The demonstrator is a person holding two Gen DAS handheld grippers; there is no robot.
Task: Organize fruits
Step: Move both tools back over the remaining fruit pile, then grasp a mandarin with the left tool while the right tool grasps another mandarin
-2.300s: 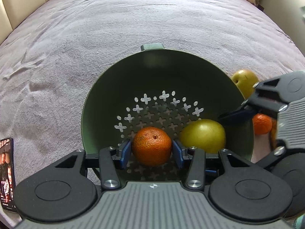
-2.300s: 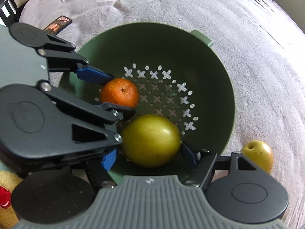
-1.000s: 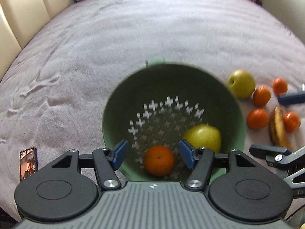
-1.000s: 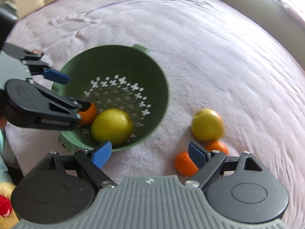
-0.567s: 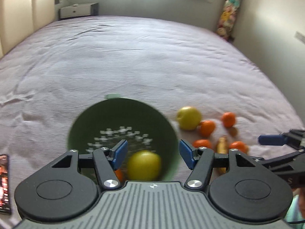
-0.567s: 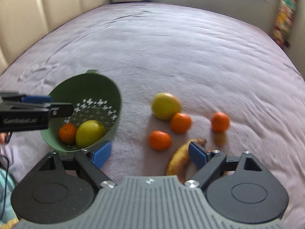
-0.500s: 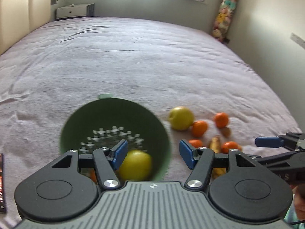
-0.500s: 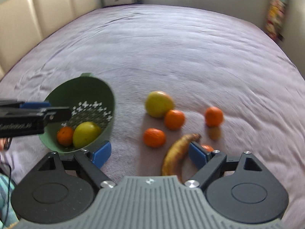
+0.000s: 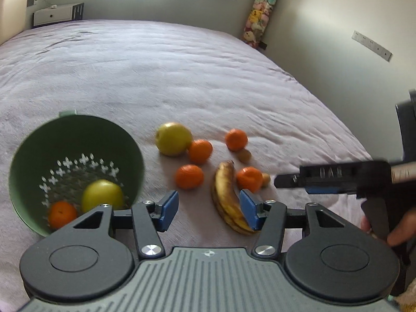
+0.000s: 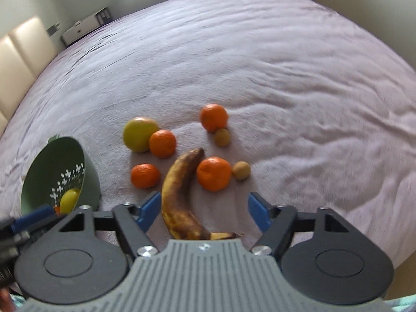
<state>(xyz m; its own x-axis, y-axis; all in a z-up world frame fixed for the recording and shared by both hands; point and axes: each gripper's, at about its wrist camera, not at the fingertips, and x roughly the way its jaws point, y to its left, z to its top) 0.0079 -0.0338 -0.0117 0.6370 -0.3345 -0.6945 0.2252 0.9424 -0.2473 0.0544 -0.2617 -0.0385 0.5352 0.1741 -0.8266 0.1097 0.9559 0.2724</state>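
Observation:
A green colander (image 9: 124, 140) (image 10: 91, 179) sits at the left on the bed and holds an orange (image 9: 62, 213) and a yellow-green pear (image 9: 102, 195). On the cover to its right lie a second pear (image 9: 173, 138) (image 10: 140, 134), several oranges (image 9: 189, 176) (image 10: 213, 173), a brown-spotted banana (image 9: 230, 197) (image 10: 180, 195) and two small brown fruits (image 10: 241, 170). My left gripper (image 9: 208, 210) is open and empty above the cover. My right gripper (image 10: 204, 209) is open and empty, raised over the banana; it also shows in the left wrist view (image 9: 325, 182).
The lilac bed cover (image 9: 182, 78) stretches far back. A white cabinet (image 9: 58, 14) and soft toys (image 9: 256, 26) stand by the far wall. A padded headboard (image 10: 20, 59) lies at the left.
Both grippers have let go of the orange and pear in the colander, opened, and pulled up and rightward. The loose fruit pile has come into view.

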